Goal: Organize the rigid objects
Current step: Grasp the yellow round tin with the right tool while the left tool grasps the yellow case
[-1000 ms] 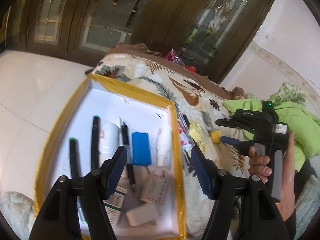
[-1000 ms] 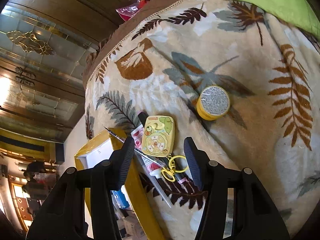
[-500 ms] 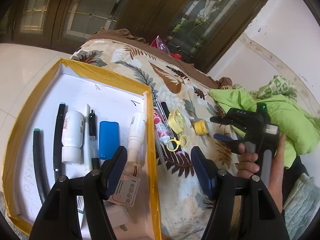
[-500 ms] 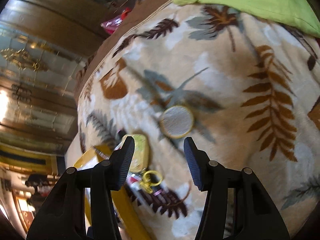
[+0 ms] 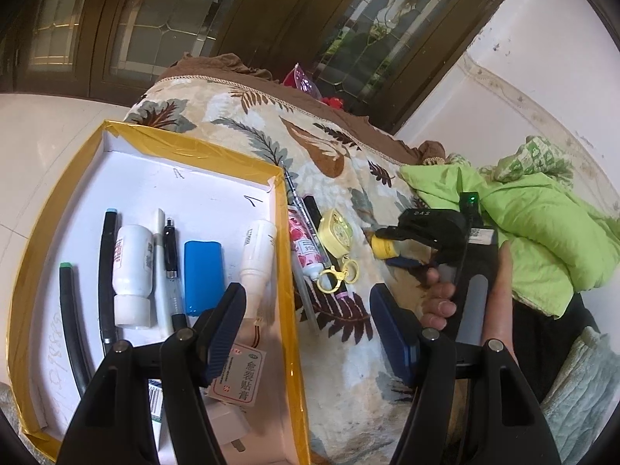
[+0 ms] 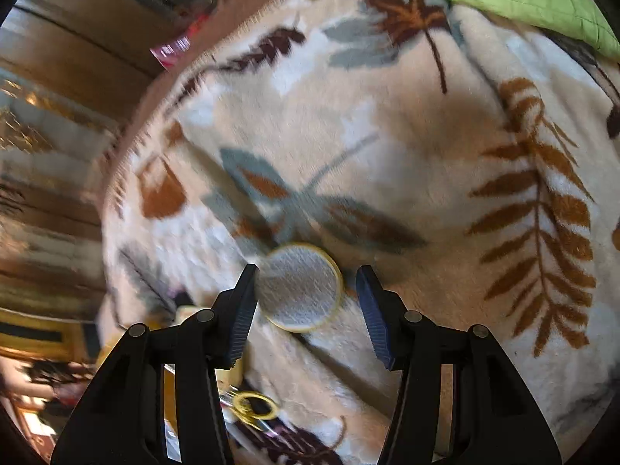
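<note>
1. Lying on the leaf-print blanket (image 6: 445,162), lid face up: the small round yellow tin (image 6: 300,286), well to the right of the yellow-rimmed tray (image 5: 285,271) and not yet sorted into it.
2. Hovering right over that tin: the right gripper (image 6: 306,306), jaws spread apart with nothing between them, left fingertip (image 6: 244,302) just beside the tin's left edge, right one standing a little clear of the tin's right edge.
3. Sitting slightly left of centre in the gap, judging from the right wrist view; blurred, so not telling whether the left pad is touching the rim.
4. Being round, offering no long axis to line up with; needing only a small nudge rightward of the tin's centre line, then a squeeze across its width.
5. Showing in the left wrist view too, the tin (image 5: 381,248) partly hidden under the right gripper (image 5: 391,246), with the person's right hand (image 5: 441,298) wrapped round the handle.
6. Hanging low over the tray's right wall, near its front: the left gripper (image 5: 306,325), jaws wide apart and empty, much farther from the tin than the right one.
7. Resting between tray and tin: a yellow keychain toy (image 5: 335,232) and a pink tube (image 5: 306,244), also outside the tray.
8. Already lying inside the tray: a blue case (image 5: 204,277), white bottles and pens.
</note>
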A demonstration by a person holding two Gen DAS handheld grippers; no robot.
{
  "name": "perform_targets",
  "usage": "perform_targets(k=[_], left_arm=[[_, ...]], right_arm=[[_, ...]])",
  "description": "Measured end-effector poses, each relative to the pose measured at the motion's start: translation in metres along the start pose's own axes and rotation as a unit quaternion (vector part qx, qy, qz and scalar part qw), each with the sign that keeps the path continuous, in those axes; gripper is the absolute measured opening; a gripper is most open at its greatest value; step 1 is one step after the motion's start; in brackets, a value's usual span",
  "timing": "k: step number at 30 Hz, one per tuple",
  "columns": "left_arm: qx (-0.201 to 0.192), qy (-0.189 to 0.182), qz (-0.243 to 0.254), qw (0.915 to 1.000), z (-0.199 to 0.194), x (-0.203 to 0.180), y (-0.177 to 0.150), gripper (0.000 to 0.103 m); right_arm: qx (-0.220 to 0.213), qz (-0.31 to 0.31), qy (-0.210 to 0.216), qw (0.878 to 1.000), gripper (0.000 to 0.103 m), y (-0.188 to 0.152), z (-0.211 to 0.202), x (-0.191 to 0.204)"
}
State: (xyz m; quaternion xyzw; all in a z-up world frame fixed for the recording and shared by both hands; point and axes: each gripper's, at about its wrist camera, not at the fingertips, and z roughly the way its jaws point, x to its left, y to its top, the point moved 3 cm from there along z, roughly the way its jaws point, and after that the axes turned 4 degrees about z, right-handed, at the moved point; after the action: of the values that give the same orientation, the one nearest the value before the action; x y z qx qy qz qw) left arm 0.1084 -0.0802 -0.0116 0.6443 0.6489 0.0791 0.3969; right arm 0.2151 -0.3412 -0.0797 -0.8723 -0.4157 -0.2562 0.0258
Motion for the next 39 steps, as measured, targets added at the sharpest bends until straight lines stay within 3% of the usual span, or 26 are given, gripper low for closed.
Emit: perform_targets(k=[1,5,8,15,19,26,30,33,37,39], left_arm=[[0.002,-0.002,0.001,1.0,0.001,-0.003,0.002,0.068],[0.016,-0.011,0.013,0.9997,0.014,-0.019,0.019,0.073],[0.035,-0.014,0.041,0.9985,0.04,-0.038,0.04,0.074],[0.098,0.0,0.089,0.9912,0.112,-0.064,0.066,0.074],[0.141,0.02,0.102,0.9846,0.155,-0.071,0.069,0.074],[0.189,0.098,0.141,0.9669,0.202,-0.075,0.057,0.073],[0.182,0.139,0.195,0.9536,0.207,-0.083,0.044,0.066],[0.176,0.165,0.221,0.945,0.204,-0.085,0.041,0.049],[0.186,0.143,0.219,0.9472,0.198,-0.084,0.041,0.048],[0.187,0.098,0.18,0.9608,0.189,-0.08,0.044,0.048]], right_arm=[[0.003,0.003,0.002,1.0,0.04,0.0,-0.002,0.0],[-0.009,0.015,-0.019,1.0,0.04,-0.005,-0.02,-0.006],[0.002,0.073,0.031,0.997,0.04,-0.021,-0.041,-0.018],[-0.017,0.061,0.063,0.996,0.04,-0.015,-0.058,-0.014],[0.0,0.081,0.07,0.994,0.04,-0.007,-0.045,-0.026],[-0.003,0.092,0.075,0.993,0.04,0.002,-0.042,-0.035],[0.004,0.085,0.082,0.993,0.04,0.001,-0.04,-0.032],[0.004,0.084,0.084,0.993,0.04,0.001,-0.04,-0.03],[0.004,0.087,0.085,0.993,0.04,0.001,-0.042,-0.031],[0.004,0.087,0.086,0.993,0.04,0.001,-0.043,-0.03]])
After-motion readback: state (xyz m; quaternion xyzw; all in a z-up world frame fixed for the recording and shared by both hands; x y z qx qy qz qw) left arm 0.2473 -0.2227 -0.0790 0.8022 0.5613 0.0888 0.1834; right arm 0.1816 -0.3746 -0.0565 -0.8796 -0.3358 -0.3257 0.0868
